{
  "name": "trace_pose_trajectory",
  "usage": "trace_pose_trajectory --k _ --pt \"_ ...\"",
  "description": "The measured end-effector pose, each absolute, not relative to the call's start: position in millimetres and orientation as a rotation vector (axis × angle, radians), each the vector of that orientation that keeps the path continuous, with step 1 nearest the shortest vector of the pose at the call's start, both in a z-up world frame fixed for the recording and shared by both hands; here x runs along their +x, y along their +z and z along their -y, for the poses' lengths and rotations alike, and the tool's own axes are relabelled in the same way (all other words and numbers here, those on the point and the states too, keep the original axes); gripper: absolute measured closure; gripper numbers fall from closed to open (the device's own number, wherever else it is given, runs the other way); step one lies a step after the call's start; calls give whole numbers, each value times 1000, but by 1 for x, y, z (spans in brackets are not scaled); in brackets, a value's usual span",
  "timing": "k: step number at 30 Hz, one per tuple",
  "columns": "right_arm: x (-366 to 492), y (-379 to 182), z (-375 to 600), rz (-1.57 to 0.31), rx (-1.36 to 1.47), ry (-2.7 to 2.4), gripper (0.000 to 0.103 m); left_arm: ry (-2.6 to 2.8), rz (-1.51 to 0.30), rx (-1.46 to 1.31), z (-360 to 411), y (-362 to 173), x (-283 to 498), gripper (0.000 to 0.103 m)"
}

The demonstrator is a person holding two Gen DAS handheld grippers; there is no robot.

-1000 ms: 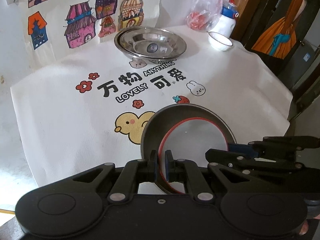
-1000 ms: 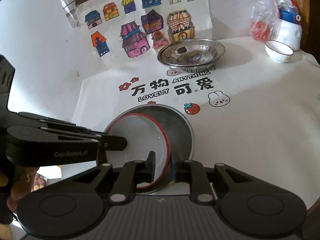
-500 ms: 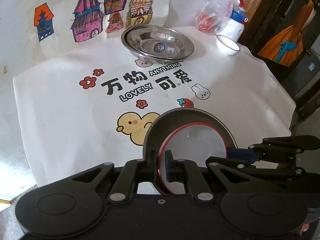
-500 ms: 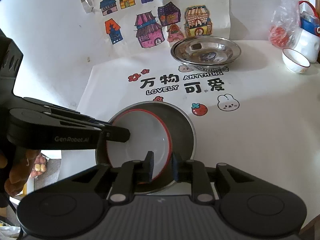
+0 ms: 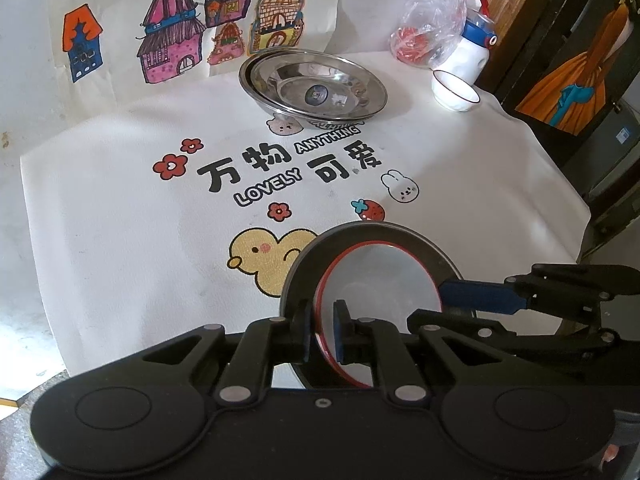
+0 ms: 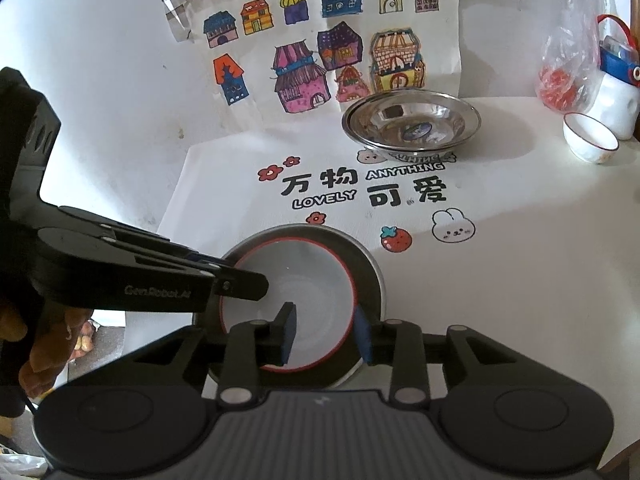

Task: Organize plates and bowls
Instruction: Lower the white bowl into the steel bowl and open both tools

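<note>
A white bowl with a red rim (image 5: 376,280) (image 6: 304,292) sits inside a steel plate (image 5: 404,232) (image 6: 370,268) near the table's front edge. My left gripper (image 5: 322,332) is shut on the white bowl's left rim. My right gripper (image 6: 326,336) is open, its jaws apart around the bowl's near right rim. Stacked steel plates (image 5: 314,84) (image 6: 412,124) stand at the back of the table. A small white bowl (image 5: 454,90) (image 6: 590,138) sits at the back right.
A plastic bag with red contents (image 5: 424,40) (image 6: 560,76) and a white bottle (image 5: 472,50) (image 6: 618,92) stand at the back right. Drawings of houses (image 6: 320,56) hang on the wall behind. The table edge (image 5: 576,216) drops off on the right.
My right gripper has opened and let go of the bowl's rim. My left gripper stays shut on the bowl. Both views have drawn a little closer to the table.
</note>
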State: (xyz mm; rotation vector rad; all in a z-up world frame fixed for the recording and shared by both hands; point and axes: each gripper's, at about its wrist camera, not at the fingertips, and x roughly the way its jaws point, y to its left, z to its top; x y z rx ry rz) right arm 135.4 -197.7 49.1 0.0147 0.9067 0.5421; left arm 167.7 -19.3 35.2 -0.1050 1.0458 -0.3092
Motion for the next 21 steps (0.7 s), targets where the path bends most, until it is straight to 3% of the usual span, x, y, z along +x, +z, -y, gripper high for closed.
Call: trace_pose_trajectory --k 17,21 --pt "130 51 198 -889 12 542 65 -310 -1035 -128 14 36 163 88" --pt "127 53 199 -880 11 541 58 -311 -1033 -128 14 36 162 88"
